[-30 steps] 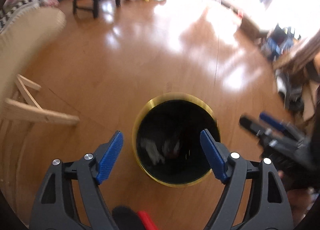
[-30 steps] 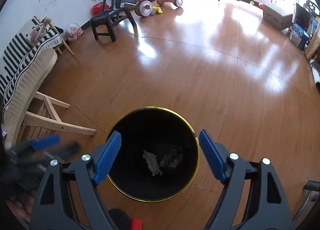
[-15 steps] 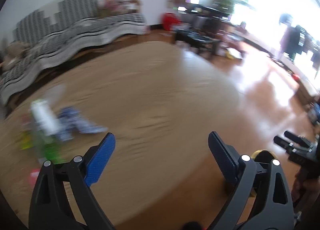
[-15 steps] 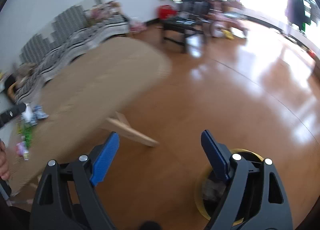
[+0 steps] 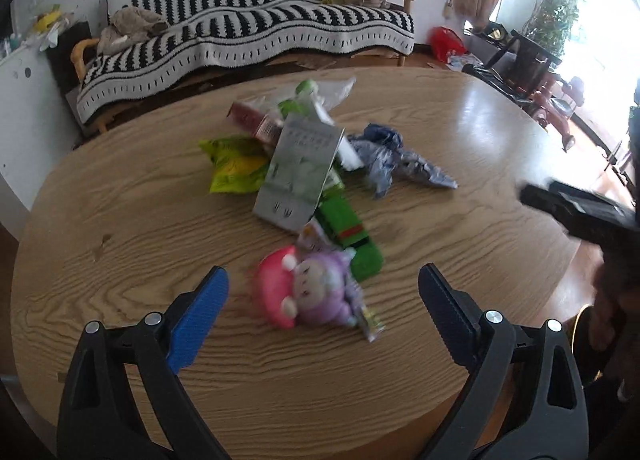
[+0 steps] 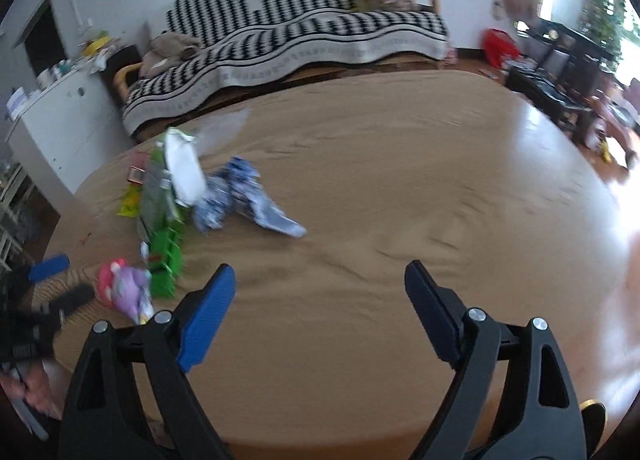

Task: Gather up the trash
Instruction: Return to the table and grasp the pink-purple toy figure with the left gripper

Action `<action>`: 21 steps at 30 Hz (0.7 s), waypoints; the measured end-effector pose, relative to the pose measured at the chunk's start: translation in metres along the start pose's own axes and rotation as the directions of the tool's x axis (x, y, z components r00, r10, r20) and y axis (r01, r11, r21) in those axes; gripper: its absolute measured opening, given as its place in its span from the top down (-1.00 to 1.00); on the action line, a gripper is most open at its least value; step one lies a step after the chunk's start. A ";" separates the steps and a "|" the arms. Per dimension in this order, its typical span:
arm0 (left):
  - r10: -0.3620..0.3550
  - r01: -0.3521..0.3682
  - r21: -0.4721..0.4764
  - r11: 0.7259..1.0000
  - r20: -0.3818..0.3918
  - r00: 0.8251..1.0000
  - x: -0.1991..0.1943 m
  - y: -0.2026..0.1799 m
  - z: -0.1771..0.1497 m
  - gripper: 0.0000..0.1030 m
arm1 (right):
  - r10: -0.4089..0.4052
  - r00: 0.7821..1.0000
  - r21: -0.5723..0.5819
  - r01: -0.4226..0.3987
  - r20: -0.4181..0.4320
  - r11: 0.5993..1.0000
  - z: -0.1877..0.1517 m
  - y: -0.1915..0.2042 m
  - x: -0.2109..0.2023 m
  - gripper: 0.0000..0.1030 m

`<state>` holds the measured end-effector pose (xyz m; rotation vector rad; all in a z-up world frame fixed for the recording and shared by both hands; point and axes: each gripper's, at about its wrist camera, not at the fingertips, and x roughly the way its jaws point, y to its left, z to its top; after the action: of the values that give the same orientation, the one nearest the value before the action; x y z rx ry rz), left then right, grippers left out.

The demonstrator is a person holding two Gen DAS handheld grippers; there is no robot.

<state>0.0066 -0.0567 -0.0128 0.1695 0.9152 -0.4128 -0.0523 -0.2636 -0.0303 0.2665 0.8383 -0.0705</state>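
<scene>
Left claw (image 5: 322, 292) is angled down over the near part of the round wooden tabletop (image 5: 120, 227). Its jaws stand wide apart and are still spreading; nothing is gripped. A pink-and-purple plush toy (image 5: 304, 292) lies on the wood between and just beyond the blue pads (image 5: 198, 320), not touched by them.

Right claw (image 6: 320, 292) is likewise tilted down, over bare wood to the right of the litter. Its jaws are opening, with nothing between them.

The trash sits in one loose pile around the middle of the tabletop: a grey-and-white packet (image 5: 300, 171) on top, a yellow-green wrapper (image 5: 234, 165) to its left, a green carton (image 5: 348, 232) below it, a dark red box (image 5: 254, 121) behind, and a crumpled blue-and-white wrapper (image 5: 392, 159) to the right. Items overlap or touch; the plush toy lies nearest the person.

Left wrist view alone shows the wood grain sharply and the right claw's black body (image 5: 580, 211) at the right edge. A hand seems to hold it, too dark to make out.

Right wrist view, more blurred, alone shows the left claw (image 6: 48, 284) at the left edge beside the plush toy, a white cabinet (image 6: 60, 127), and a gold rim (image 6: 592, 406) low at the right. Both views show the striped sofa (image 5: 248, 27) behind.
</scene>
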 end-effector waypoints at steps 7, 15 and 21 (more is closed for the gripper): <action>0.015 -0.016 -0.010 1.000 -0.051 0.999 0.022 0.026 -0.017 -0.81 | -0.021 0.998 -0.091 0.017 -0.052 0.996 -0.005 0.024 0.063 -0.64; -0.017 0.013 -0.043 0.999 -0.099 0.995 0.051 0.038 -0.023 -0.81 | -0.029 0.999 -0.118 0.023 -0.046 0.993 0.010 0.022 0.087 -0.64; -0.032 0.026 -0.059 0.998 -0.106 0.994 0.064 0.033 -0.019 -0.81 | -0.038 0.996 -0.137 0.027 -0.077 0.990 0.025 0.028 0.112 -0.64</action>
<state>0.0408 -0.0379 -0.0761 0.1263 1.0345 -0.4071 0.0454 -0.2380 -0.0917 0.1280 0.9227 -0.0332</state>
